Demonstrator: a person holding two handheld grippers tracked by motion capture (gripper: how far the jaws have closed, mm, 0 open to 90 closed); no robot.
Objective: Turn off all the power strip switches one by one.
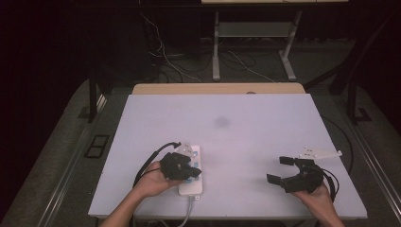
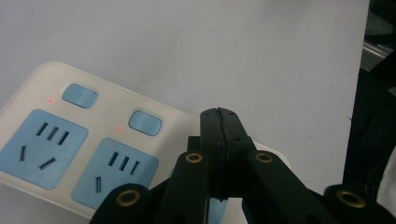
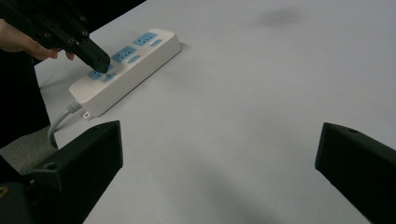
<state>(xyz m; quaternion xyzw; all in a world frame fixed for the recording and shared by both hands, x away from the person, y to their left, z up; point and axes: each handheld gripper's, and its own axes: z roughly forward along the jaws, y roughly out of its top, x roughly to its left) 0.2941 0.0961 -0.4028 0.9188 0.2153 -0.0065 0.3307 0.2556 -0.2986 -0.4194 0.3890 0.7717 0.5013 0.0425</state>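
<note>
A white power strip (image 1: pixel 196 186) with blue sockets and blue switch buttons lies near the table's front left. Small red lights glow beside two of its buttons (image 2: pixel 145 122). My left gripper (image 1: pixel 193 173) is shut with nothing between its jaws, and its tip (image 2: pixel 218 116) hovers over the strip's near end. From the right gripper view the strip (image 3: pixel 140 60) shows with the left gripper (image 3: pixel 98 59) pressing down over a third socket's button area. My right gripper (image 1: pixel 280 170) is open above the bare table at the front right, its fingers (image 3: pixel 88 158) wide apart.
The white table top (image 1: pixel 236 142) has a faint dark smudge (image 1: pixel 221 122) at mid-back. The strip's grey cable (image 1: pixel 187 215) runs off the front edge. Beyond the table are a desk frame and loose cables (image 1: pixel 165 61) on the dark floor.
</note>
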